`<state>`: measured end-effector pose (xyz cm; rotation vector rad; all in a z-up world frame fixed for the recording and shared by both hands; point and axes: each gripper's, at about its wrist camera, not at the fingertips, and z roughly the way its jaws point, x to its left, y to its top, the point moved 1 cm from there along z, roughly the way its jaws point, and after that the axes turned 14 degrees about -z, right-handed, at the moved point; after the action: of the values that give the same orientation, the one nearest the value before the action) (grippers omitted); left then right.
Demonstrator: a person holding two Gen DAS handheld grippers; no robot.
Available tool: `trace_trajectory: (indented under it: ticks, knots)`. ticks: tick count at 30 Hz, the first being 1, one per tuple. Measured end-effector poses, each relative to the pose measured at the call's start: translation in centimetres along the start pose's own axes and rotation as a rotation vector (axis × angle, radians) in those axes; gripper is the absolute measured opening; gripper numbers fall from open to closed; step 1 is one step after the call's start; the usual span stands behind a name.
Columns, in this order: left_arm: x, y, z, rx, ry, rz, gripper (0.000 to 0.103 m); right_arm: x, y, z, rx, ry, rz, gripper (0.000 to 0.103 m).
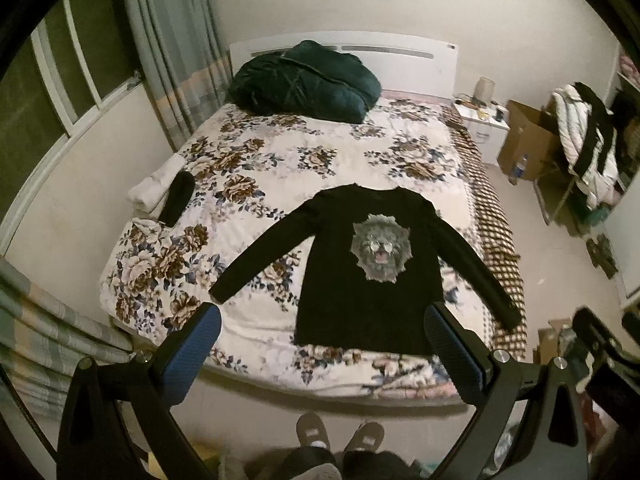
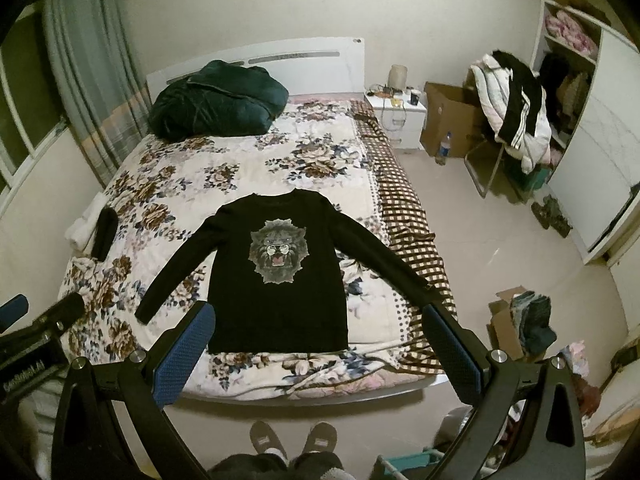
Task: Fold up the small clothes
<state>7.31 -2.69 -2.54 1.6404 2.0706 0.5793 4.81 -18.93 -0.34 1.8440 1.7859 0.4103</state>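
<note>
A: Although both views take in the whole bed, what stays hard to make out?

B: The small things on the white bedside cabinet [image 2: 400, 120] are too tiny to name, and the person shows only as two grey slippers [image 2: 294, 440] cut off at the bottom edge. The heap of clothes on the rack [image 2: 516, 108] by the wardrobe is a jumble.

A: And the garment?

B: The black long-sleeved sweatshirt with a grey lion print [image 1: 368, 272] lies flat and face up on the floral quilt [image 1: 280, 160], hem toward the foot of the bed, both sleeves spread out.

A: What lies around it?

B: A dark green padded bundle [image 1: 304, 80] sits by the headboard; a folded white cloth [image 1: 154, 188] and a rolled black piece [image 1: 178, 198] lie at the bed's window side. Nothing covers the sweatshirt.

A: The tongs?

B: The left tongs [image 1: 322, 330] stand wide apart, empty, above the foot of the bed; the right tongs [image 2: 316, 328] likewise.

A: Any difference between views?

B: The right view alone shows the open wardrobe shelves [image 2: 568, 36] and a cardboard box of clothes [image 2: 524, 320] on the floor.
</note>
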Motion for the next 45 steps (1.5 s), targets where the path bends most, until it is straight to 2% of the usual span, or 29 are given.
trace_trajectory:
  ticks: [5, 11, 16, 19, 22, 25, 28, 32, 35, 42, 45]
  knots:
    - [-2.4, 0.7, 5.7, -0.013, 0.061, -0.010, 0.103, -3.6, 0.6, 7.8, 0.066, -0.008, 0.065, 0.103]
    - [-5.7, 1.0, 15.4, 0.067, 0.103, 0.025, 0.103, -8.9, -1.6, 20.3, 0.162, -0.035, 0.192, 0.103]
    - [-9.0, 0.2, 24.7, 0.147, 0.124, 0.099, 0.103, -14.3, -5.6, 31.9, 0.246, -0.014, 0.423, 0.103]
    - [-10.9, -0.5, 31.0, 0.217, 0.105, 0.138, 0.103, -16.8, -8.6, 37.7, 0.277, -0.013, 0.562, 0.103]
    - [-12.7, -1.6, 36.1, 0.271, 0.083, 0.183, 0.103, -19.6, -12.8, 43.0, 0.304, -0.039, 0.712, 0.103]
    - [-15.0, -3.3, 41.5, 0.304, 0.077, 0.243, 0.103, -22.1, -17.6, 47.8, 0.315, -0.025, 0.897, 0.103]
    - [-16.9, -5.0, 46.0, 0.316, 0.092, 0.292, 0.103, -24.1, -22.6, 51.6, 0.277, -0.004, 1.090, 0.103]
    - [-18.9, -6.7, 51.6, 0.355, 0.112, 0.319, 0.103, -25.6, -27.3, 56.4, 0.217, 0.007, 1.287, 0.103]
    - [-20.1, -7.6, 55.0, 0.384, 0.127, 0.307, 0.103, -27.3, -30.3, 61.1, 0.102, 0.054, 1.441, 0.103]
    - [-22.3, -8.5, 59.9, 0.424, 0.184, 0.252, 0.103, -30.0, -32.0, 67.6, -0.105, 0.042, 1.612, 0.103]
    - [-23.1, -8.6, 61.1, 0.422, 0.202, 0.256, 0.103, -31.6, -31.6, 68.4, -0.190, 0.022, 1.632, 0.097]
